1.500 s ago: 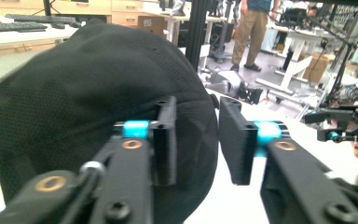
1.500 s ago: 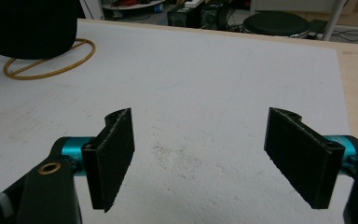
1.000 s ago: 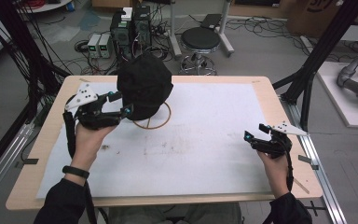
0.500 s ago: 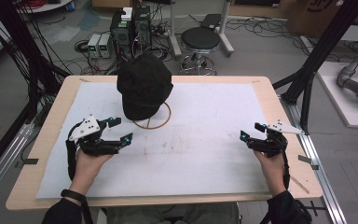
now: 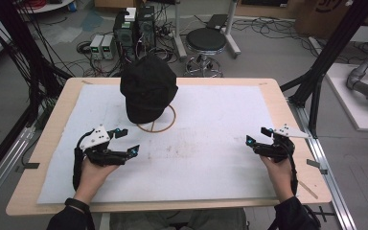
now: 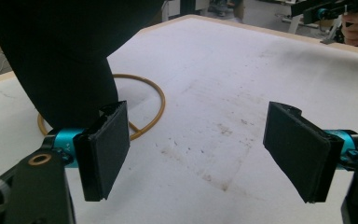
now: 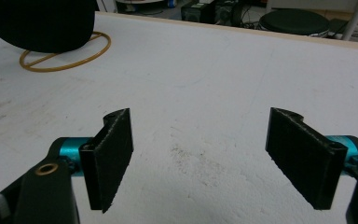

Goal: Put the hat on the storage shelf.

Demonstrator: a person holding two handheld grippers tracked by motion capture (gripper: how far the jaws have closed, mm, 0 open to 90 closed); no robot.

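Plainly black cap (image 5: 148, 93) on stand, no legible writing.

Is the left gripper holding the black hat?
No, the left gripper is open and empty on the white mat, apart from the black hat on its stand.

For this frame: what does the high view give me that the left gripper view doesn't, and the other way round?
High view alone: the floor behind the table with a black stool and electronics boxes, both forearms, and the left tool from above. Left gripper view alone: a close look between that tool's wide-apart jaws, nothing in the gap, with stains on the white mat. Both: the black cap on its wooden ring stand, and the right tool, open.
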